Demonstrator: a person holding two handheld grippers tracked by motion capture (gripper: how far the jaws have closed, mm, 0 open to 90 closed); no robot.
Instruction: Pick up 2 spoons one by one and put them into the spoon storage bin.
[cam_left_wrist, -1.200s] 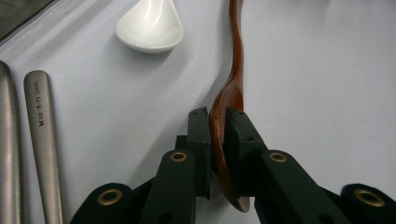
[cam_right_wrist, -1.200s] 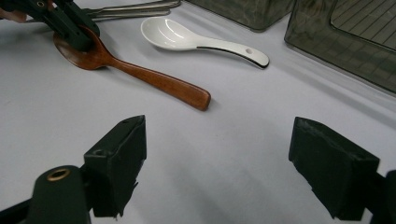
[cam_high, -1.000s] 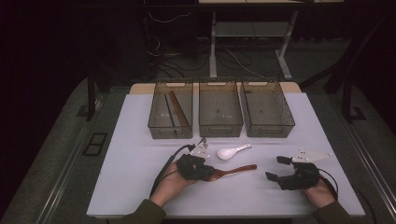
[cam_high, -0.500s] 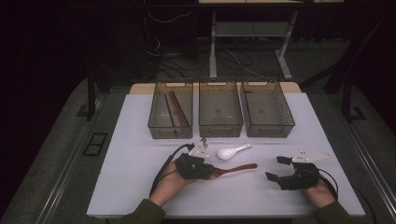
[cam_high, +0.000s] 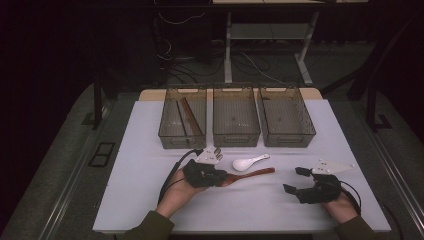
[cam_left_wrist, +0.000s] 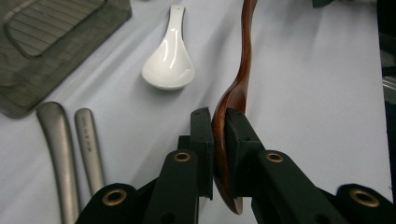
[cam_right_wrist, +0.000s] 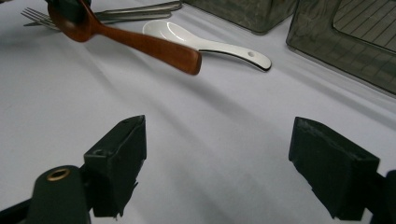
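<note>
My left gripper (cam_left_wrist: 219, 122) is shut on the bowl of a brown wooden spoon (cam_left_wrist: 243, 70), whose handle points away from the jaws. In the high view that gripper (cam_high: 220, 178) sits left of centre on the white table, and the wooden spoon (cam_high: 252, 173) reaches out to its right. A white ceramic spoon (cam_high: 246, 162) lies just behind it on the cloth. My right gripper (cam_high: 296, 181) rests at the right front, jaws wide open with nothing between them. From the right gripper view I see the wooden spoon (cam_right_wrist: 140, 42) lifted slightly and the ceramic spoon (cam_right_wrist: 210, 43) beyond.
Three smoky clear bins stand in a row at the back; the left bin (cam_high: 183, 120) holds brown sticks, the middle bin (cam_high: 236, 117) and right bin (cam_high: 286, 119). Two metal handles (cam_left_wrist: 70, 144) lie left of my left jaws. A fork (cam_right_wrist: 42, 15) lies far left.
</note>
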